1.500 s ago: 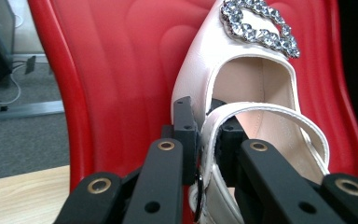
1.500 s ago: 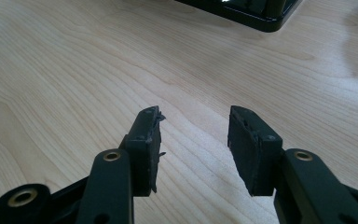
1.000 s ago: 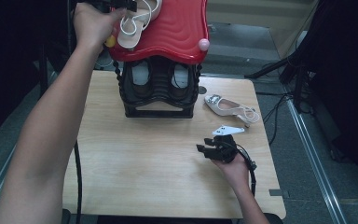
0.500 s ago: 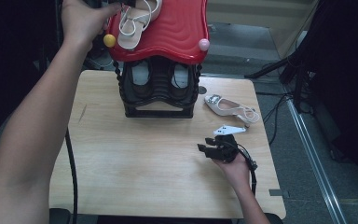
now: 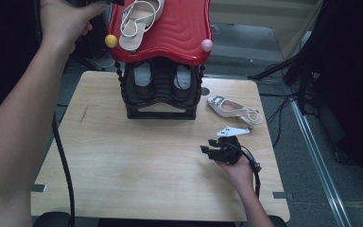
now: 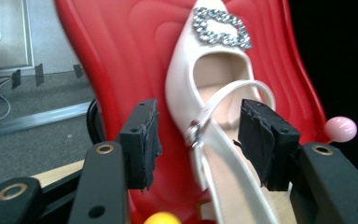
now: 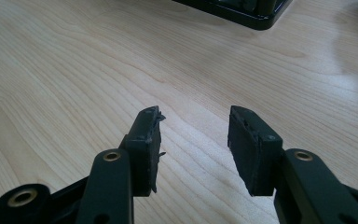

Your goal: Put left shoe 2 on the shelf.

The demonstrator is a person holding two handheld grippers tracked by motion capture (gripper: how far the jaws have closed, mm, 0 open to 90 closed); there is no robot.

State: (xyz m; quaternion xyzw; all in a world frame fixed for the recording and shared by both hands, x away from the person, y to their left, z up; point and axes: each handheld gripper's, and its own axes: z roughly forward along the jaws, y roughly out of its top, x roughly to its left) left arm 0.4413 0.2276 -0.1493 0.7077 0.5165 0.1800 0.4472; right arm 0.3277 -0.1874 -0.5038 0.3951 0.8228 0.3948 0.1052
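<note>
Two claws apart: left claw (image 6: 198, 140) just opening around white shoe (image 6: 214, 116) on red rack top (image 6: 130, 60), heel cut off; right claw (image 7: 193, 144) empty over counter (image 7: 51, 70).

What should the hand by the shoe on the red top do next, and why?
Probably draw the left gripper back. Its jaws have just been opening, the white shoe lies on the red top untouched by them, and a matching shoe waits on the table.

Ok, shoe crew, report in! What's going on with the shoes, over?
Left hand-held gripper just opened, white shoe released on red rack top. Right hand-held gripper open, idle. Second shoe on table, unobstructed.
</note>
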